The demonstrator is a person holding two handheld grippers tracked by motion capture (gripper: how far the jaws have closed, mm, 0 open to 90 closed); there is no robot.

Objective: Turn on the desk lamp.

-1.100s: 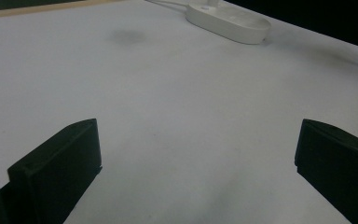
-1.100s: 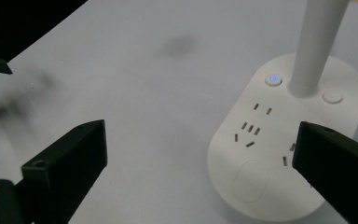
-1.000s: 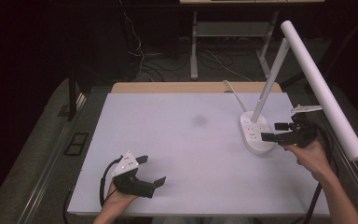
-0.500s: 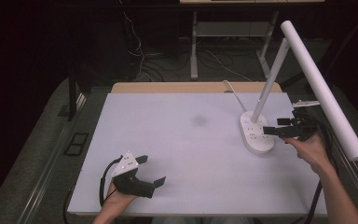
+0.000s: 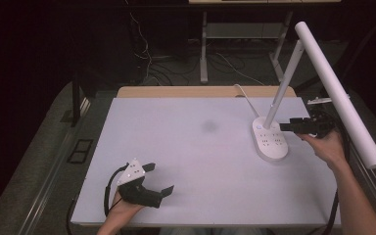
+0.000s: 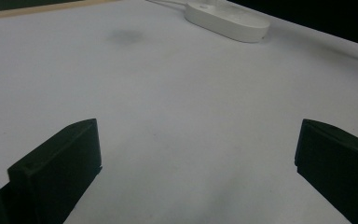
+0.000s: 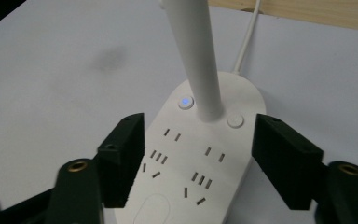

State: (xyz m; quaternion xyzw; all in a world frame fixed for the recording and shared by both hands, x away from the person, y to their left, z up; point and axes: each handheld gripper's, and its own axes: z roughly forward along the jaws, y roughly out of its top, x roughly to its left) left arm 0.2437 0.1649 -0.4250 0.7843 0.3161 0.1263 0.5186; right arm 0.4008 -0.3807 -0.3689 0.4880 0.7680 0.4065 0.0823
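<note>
White desk lamp (image 5: 293, 83) stands at the table's (image 5: 186, 161) right side, near the far edge. Its oval base (image 5: 270, 138) doubles as a socket strip — long axis runs near-to-far on the table, slightly angled. The stem (image 5: 283, 85) rises from the base's far end and leans right and away; the long tube head (image 5: 340, 95) slopes from its top down toward the near right, overhanging the table's right edge.

Right gripper (image 5: 293, 126) hovers just right of the stem, jaws pointing left toward it, spread apart and gripping nothing. The right gripper view adds detail the high view blurs: a button glowing blue (image 7: 185, 101) left of the stem, a plain white button (image 7: 236, 120) right of it, rows of socket slots (image 7: 186, 161) between the jaws, the cord (image 7: 247, 35) leaving toward the wooden far edge (image 7: 303, 11).

Left gripper (image 5: 159, 181) rests at the near-left of the table, jaws wide, holding nothing. The left gripper view shows bare white surface ahead, a faint dark smudge (image 6: 127, 36), and the base (image 6: 228, 21) far off.

Middle and left of the table are open room — the lamp's side is tight against the right edge.
</note>
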